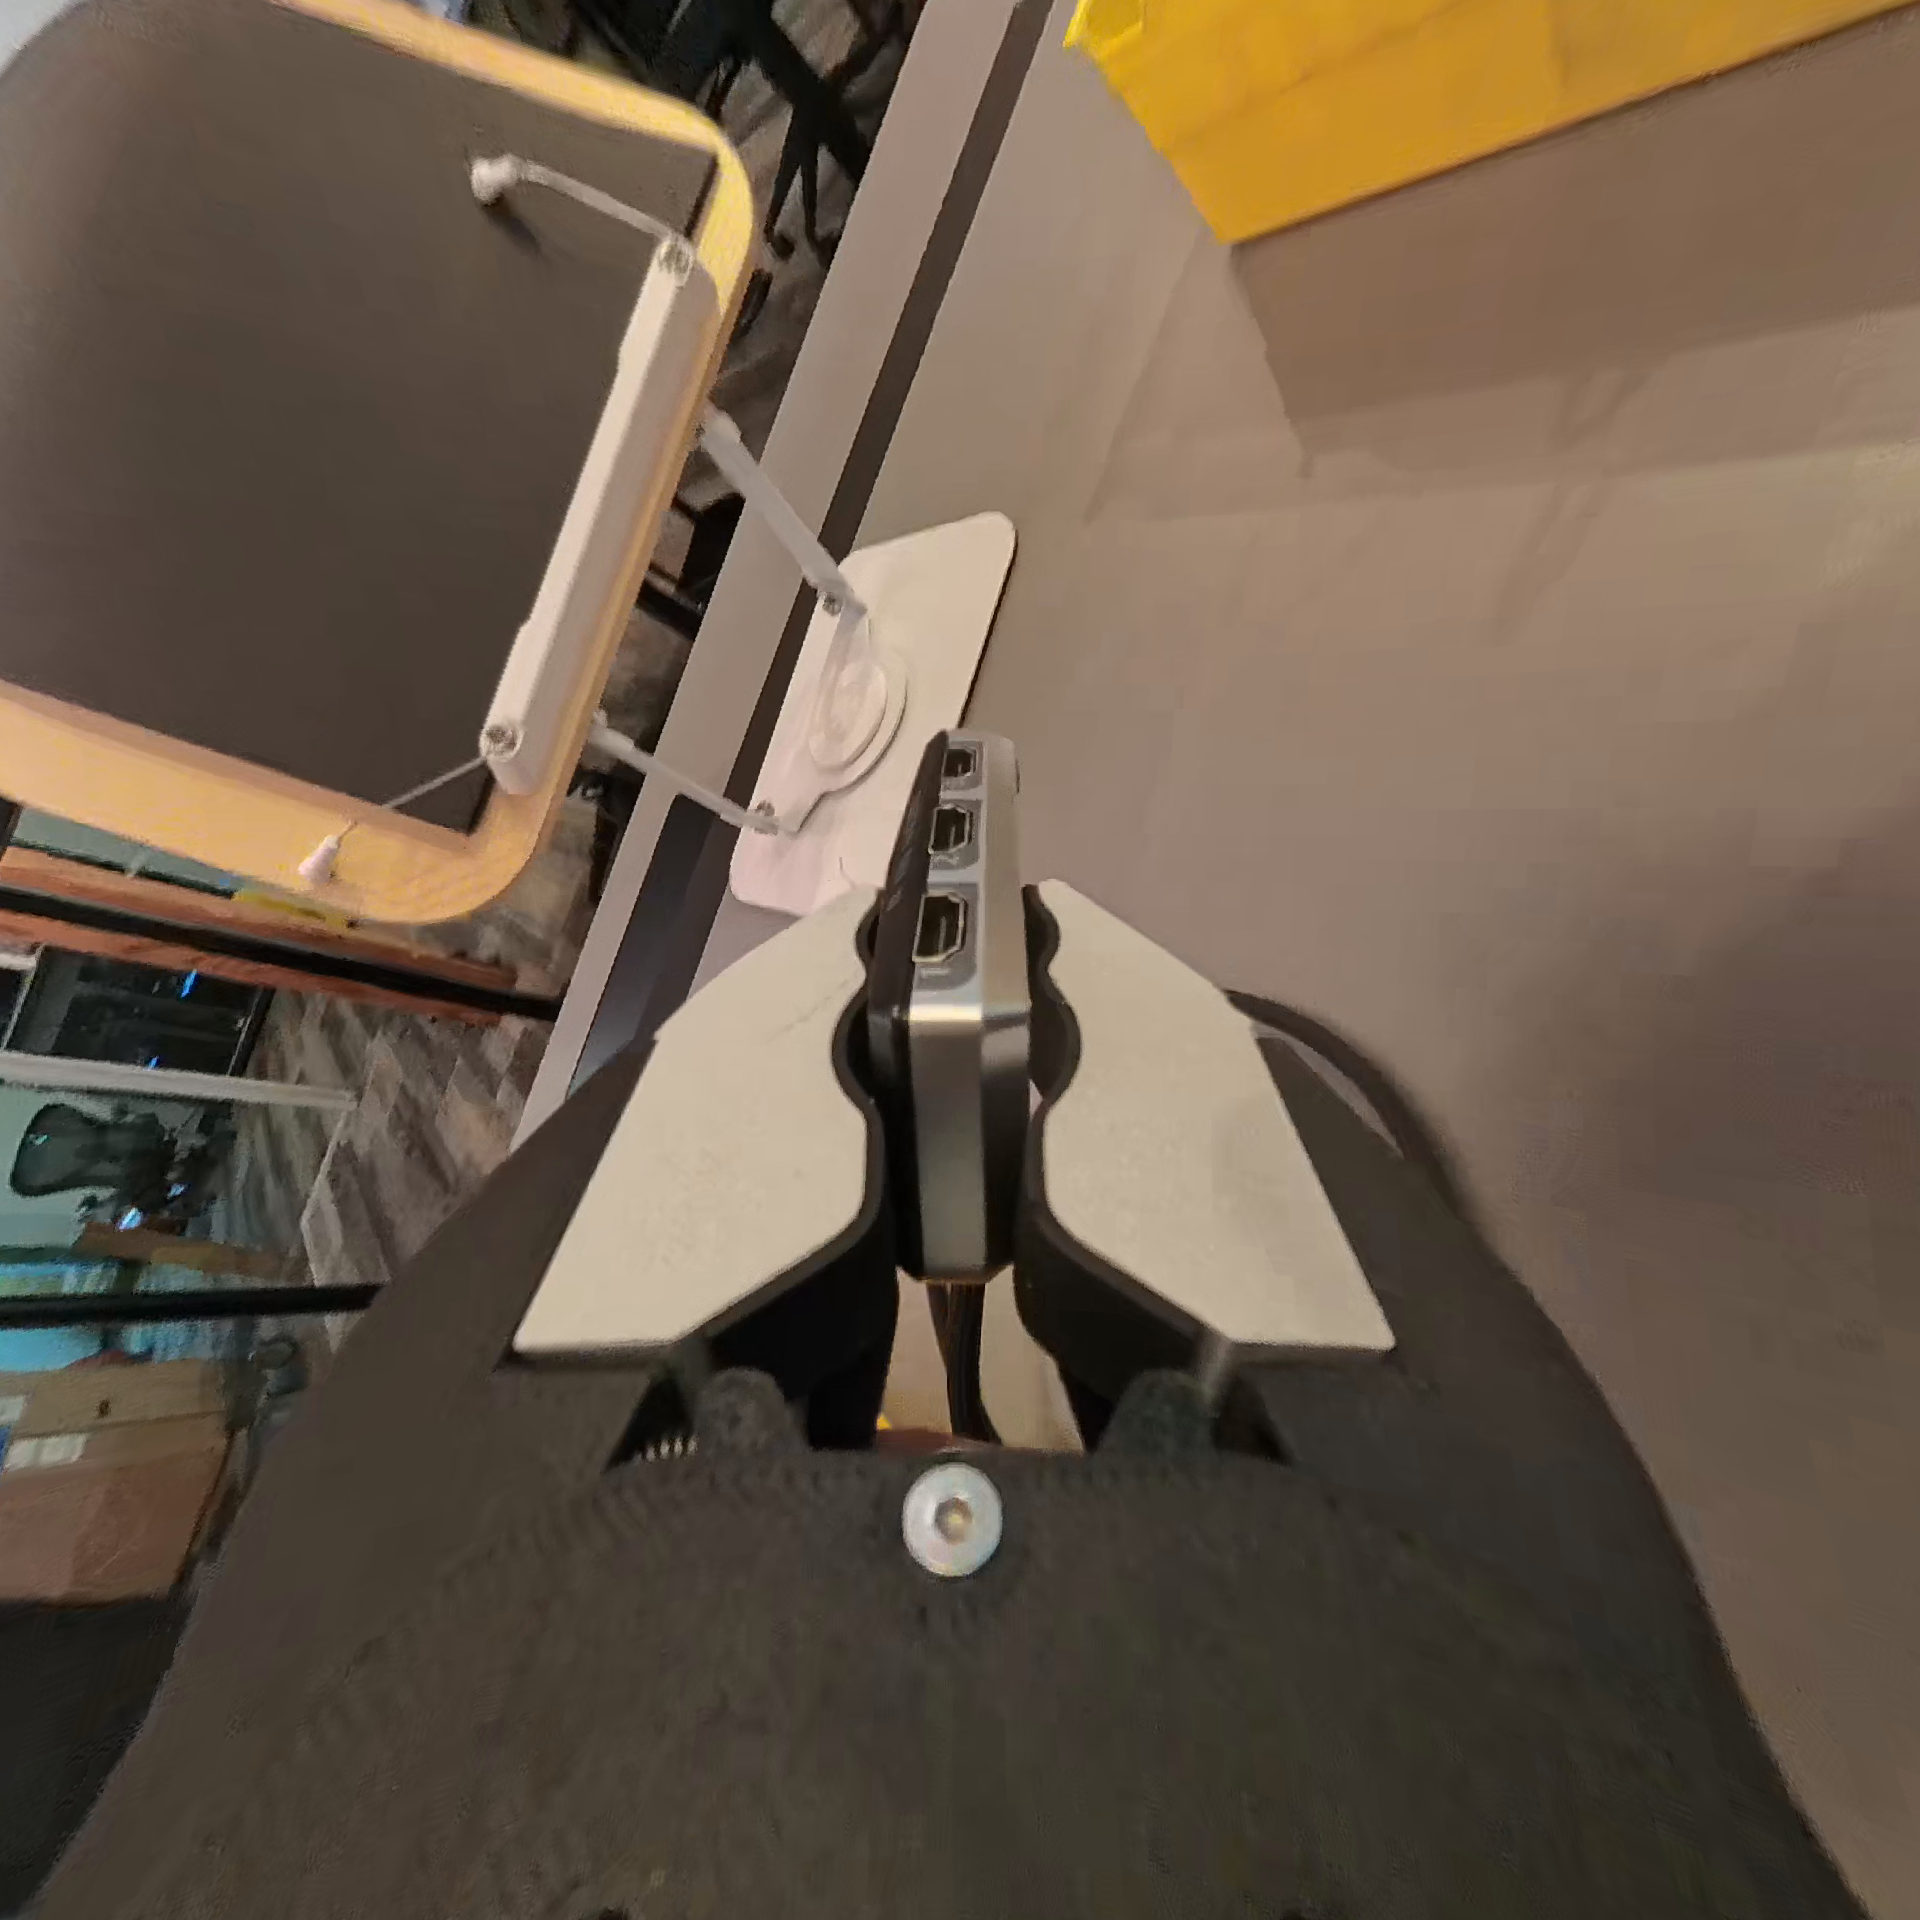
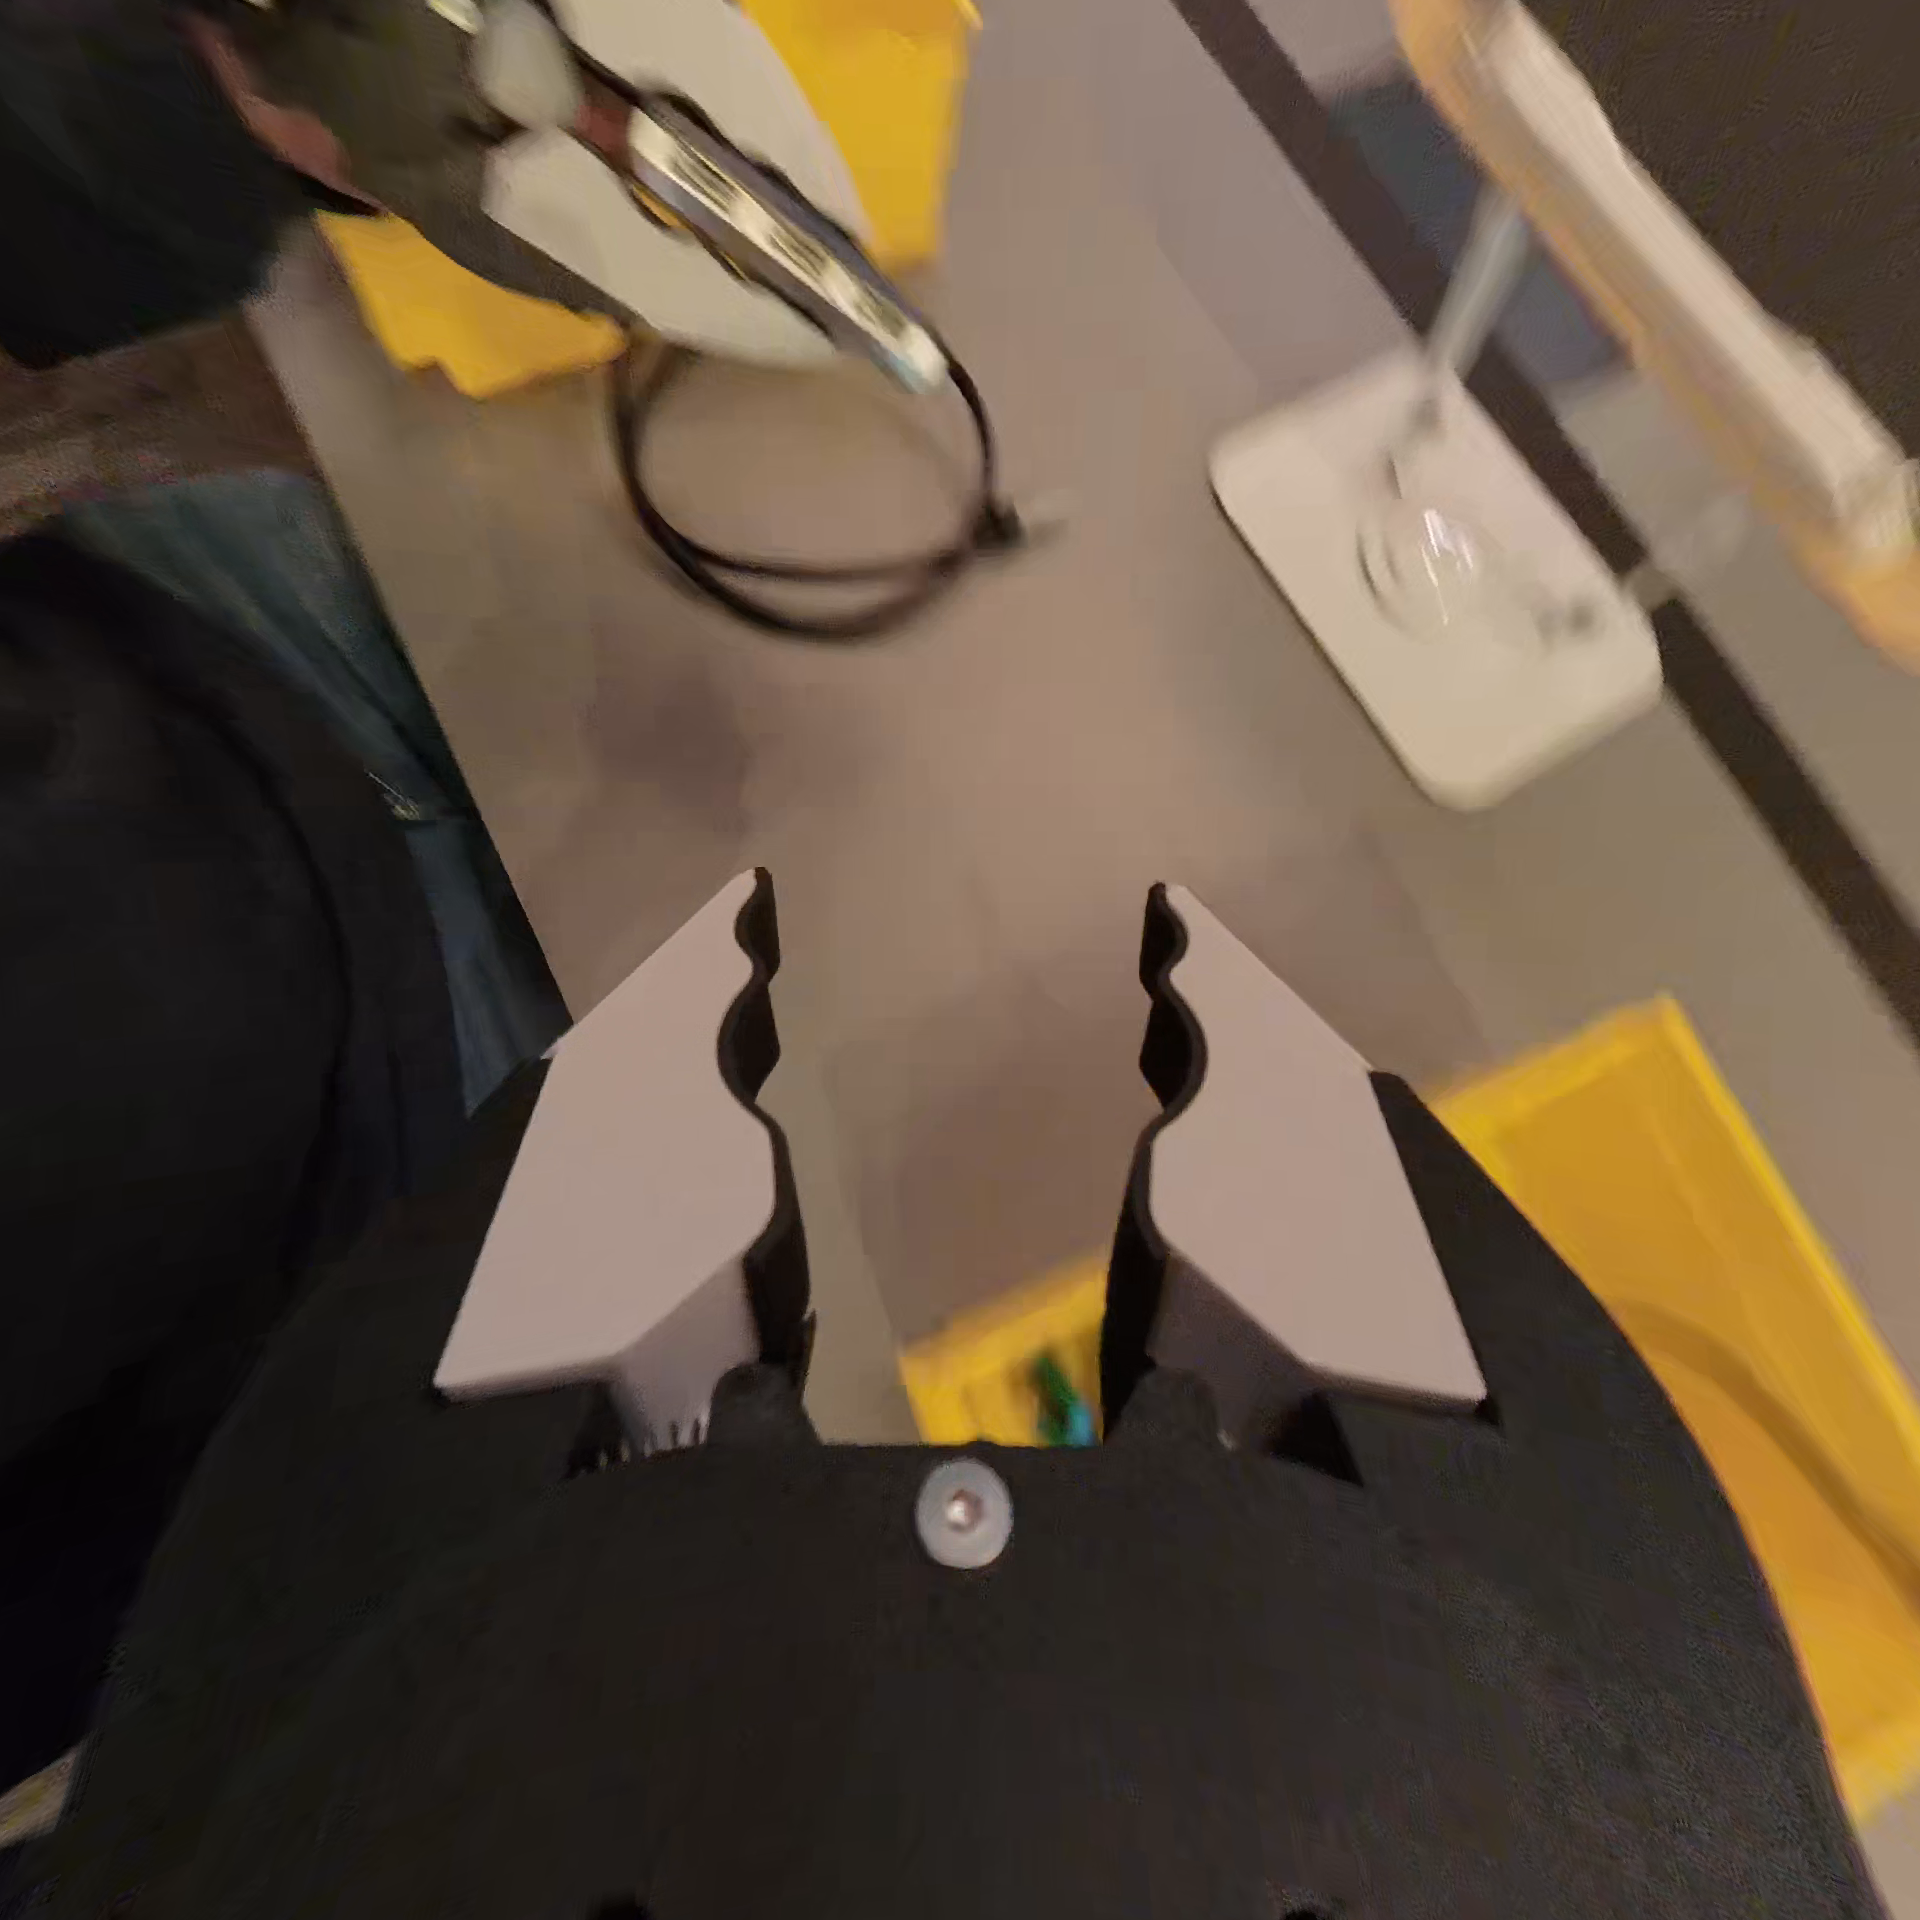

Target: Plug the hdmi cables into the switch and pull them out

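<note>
Grey table [image 1: 1455, 727], clamped switch [image 1: 951, 1039] (label illegible)

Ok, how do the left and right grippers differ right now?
The left gripper is shut on the flat grey metal HDMI switch, held edge-on between its fingers; the right gripper is open and empty. The left is lifted off the grey table with three empty ports facing the camera, while the right points down at bare table short of the looped black cable. Both have the same white, wavy-edged fingers.
</note>
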{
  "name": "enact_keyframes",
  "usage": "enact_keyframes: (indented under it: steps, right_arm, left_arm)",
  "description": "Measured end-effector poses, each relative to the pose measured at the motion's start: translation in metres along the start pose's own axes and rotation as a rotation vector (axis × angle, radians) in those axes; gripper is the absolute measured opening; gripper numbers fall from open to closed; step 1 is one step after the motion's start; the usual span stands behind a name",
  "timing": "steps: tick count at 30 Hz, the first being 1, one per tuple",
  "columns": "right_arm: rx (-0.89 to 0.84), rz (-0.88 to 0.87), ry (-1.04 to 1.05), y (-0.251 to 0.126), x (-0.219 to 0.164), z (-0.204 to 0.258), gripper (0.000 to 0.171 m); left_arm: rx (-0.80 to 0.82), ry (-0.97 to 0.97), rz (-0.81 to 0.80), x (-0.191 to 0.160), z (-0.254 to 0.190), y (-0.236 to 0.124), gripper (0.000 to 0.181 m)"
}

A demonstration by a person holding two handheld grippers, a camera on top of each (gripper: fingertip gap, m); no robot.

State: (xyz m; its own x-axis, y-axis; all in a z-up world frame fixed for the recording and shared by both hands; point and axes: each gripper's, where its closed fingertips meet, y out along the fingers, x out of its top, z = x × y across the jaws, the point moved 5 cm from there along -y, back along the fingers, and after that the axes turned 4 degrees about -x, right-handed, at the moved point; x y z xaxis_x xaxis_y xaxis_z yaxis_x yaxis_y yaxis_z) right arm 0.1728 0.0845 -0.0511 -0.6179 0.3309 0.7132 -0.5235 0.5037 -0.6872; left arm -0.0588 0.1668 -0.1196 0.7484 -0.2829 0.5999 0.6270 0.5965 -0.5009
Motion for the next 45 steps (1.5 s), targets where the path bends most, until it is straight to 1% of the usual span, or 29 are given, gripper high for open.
enact_keyframes:
  steps: [2,3,4,6,8,9,10,13,15,16,19,20,26,29,33,38,41,45]
  right_arm:
    - [0.074,-0.057,-0.126,0.036,0.030,0.027,0.071]
    - [0.081,-0.087,-0.200,0.055,0.043,0.035,0.072]
    - [0.090,-0.110,-0.268,0.073,0.052,0.042,0.066]
    - [0.096,-0.100,-0.362,0.107,0.066,0.049,0.060]
    - [0.081,-0.095,-0.474,0.127,0.074,0.052,0.047]
    - [0.083,-0.086,-0.513,0.132,0.077,0.054,0.039]
    - [0.093,-0.084,-0.551,0.134,0.080,0.057,0.025]
    - [0.055,-0.071,-0.660,0.134,0.083,0.061,0.018]
    - [0.036,-0.071,-0.645,0.128,0.087,0.060,0.017]
    - [0.021,-0.068,-0.623,0.123,0.089,0.057,0.017]
    - [-0.038,-0.094,-0.554,0.101,0.100,0.040,0.017]
    - [-0.060,-0.108,-0.532,0.091,0.105,0.032,0.017]
    - [-0.231,-0.163,-0.433,0.018,0.134,-0.018,0.017]
    - [-0.361,-0.170,-0.397,-0.025,0.145,-0.049,0.017]
    - [-0.527,-0.187,-0.334,-0.092,0.154,-0.088,0.017]
    - [-0.730,-0.148,-0.291,-0.168,0.150,-0.124,0.017]
    - [-0.817,-0.171,-0.233,-0.206,0.147,-0.141,0.017]
    - [-0.926,-0.191,-0.166,-0.245,0.143,-0.165,0.017]
  left_arm:
    - [-0.042,-0.006,-0.059,0.011,-0.004,-0.006,0.023]
    - [-0.057,-0.003,-0.076,0.016,-0.005,-0.010,0.023]
    - [-0.077,0.005,-0.089,0.021,-0.007,-0.013,0.022]
    - [-0.124,0.034,-0.124,0.030,-0.012,-0.021,0.022]
    - [-0.152,0.054,-0.133,0.035,-0.014,-0.027,0.023]
    - [-0.167,0.062,-0.142,0.038,-0.016,-0.030,0.022]
    - [-0.180,0.065,-0.150,0.040,-0.016,-0.032,0.023]
    - [-0.214,0.061,-0.156,0.038,-0.015,-0.036,0.022]
    - [-0.224,0.020,-0.200,0.040,-0.012,-0.038,0.023]
    - [-0.206,0.002,-0.219,0.042,-0.007,-0.040,0.027]
    - [-0.130,-0.023,-0.264,0.047,0.012,-0.056,0.055]
    - [-0.108,-0.030,-0.279,0.049,0.019,-0.063,0.058]
    - [0.074,-0.098,-0.383,0.050,0.065,-0.109,0.061]
    - [0.116,-0.120,-0.391,0.046,0.078,-0.120,0.061]
    - [0.134,-0.115,-0.360,0.040,0.081,-0.120,0.060]
    - [0.109,-0.092,-0.310,0.036,0.075,-0.108,0.058]
    - [0.088,-0.097,-0.298,0.035,0.071,-0.100,0.058]
    - [0.064,-0.091,-0.270,0.034,0.064,-0.091,0.058]
